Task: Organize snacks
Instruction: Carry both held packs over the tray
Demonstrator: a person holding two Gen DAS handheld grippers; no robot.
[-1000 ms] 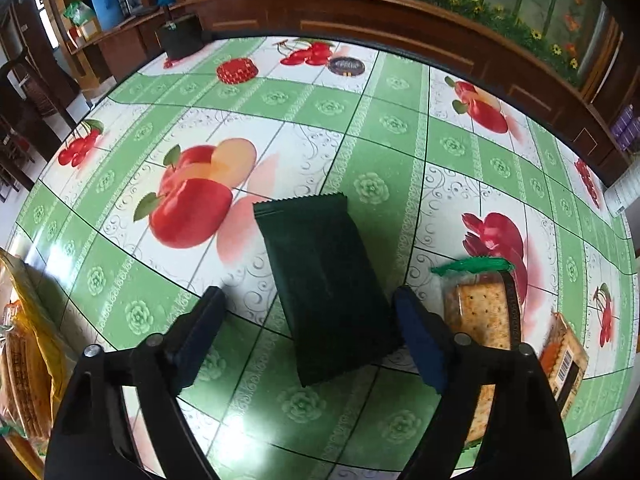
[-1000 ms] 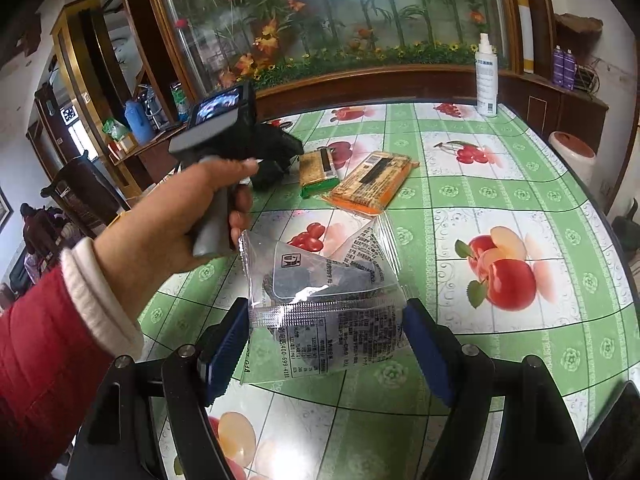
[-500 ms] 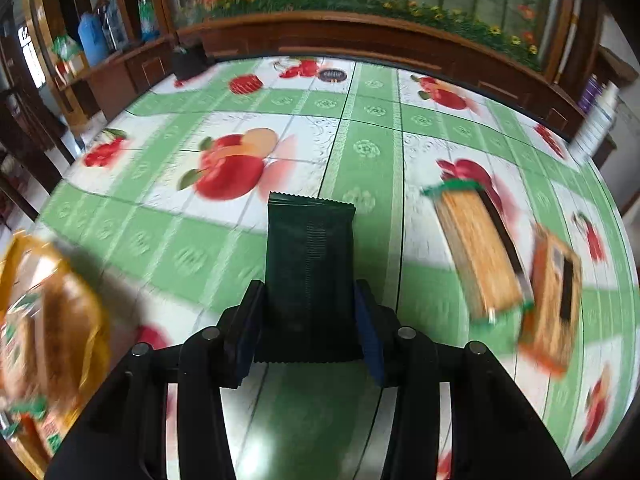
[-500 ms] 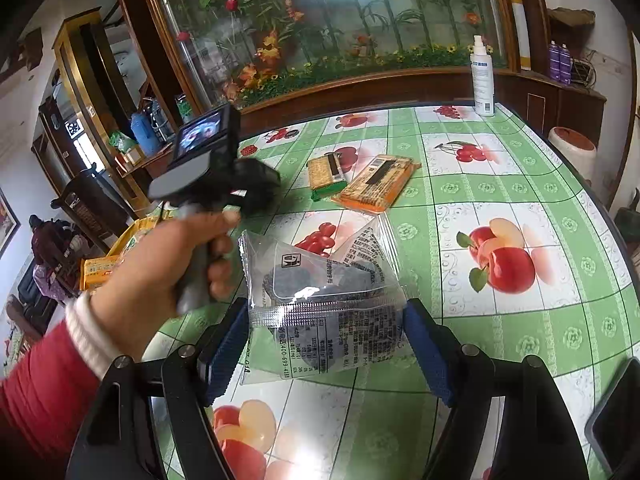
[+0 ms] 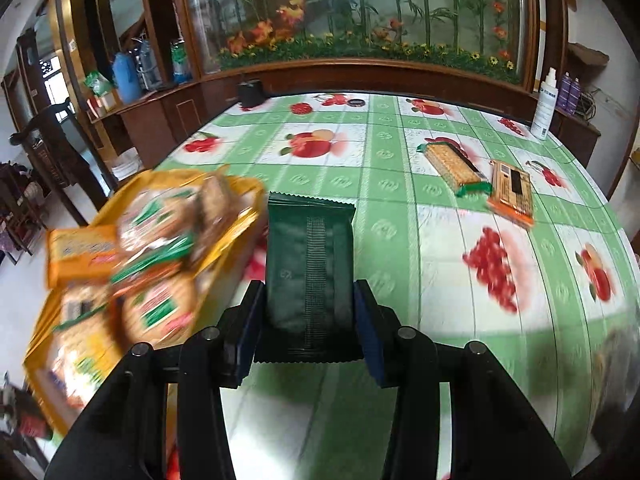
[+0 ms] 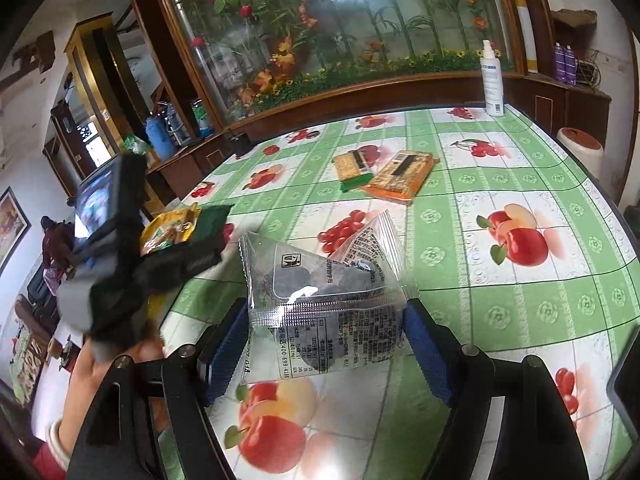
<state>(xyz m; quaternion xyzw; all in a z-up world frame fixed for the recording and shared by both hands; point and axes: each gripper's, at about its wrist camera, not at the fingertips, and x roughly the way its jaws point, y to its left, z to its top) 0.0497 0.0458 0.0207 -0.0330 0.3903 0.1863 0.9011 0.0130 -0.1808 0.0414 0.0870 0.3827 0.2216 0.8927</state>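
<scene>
Left claw (image 5: pixel 308 308) clamped on dark green pack (image 5: pixel 310 268), lifted off bench (image 5: pixel 400 208). Yellow tray (image 5: pixel 232 236) of snacks at 9 o'clock, just beside pack, blurred. Right claw (image 6: pixel 326 344) gripped clear pack (image 6: pixel 324 300) by both side edges, above bench. Two cracker packs (image 5: pixel 452 166) lay side by side at 1 o'clock, far half of bench. Bench cloth green-white check with fruit prints. Spray bottle (image 5: pixel 545 106) at far right corner. Dark wood cabinet with glass flower panel (image 5: pixel 360 12) behind bench.
</scene>
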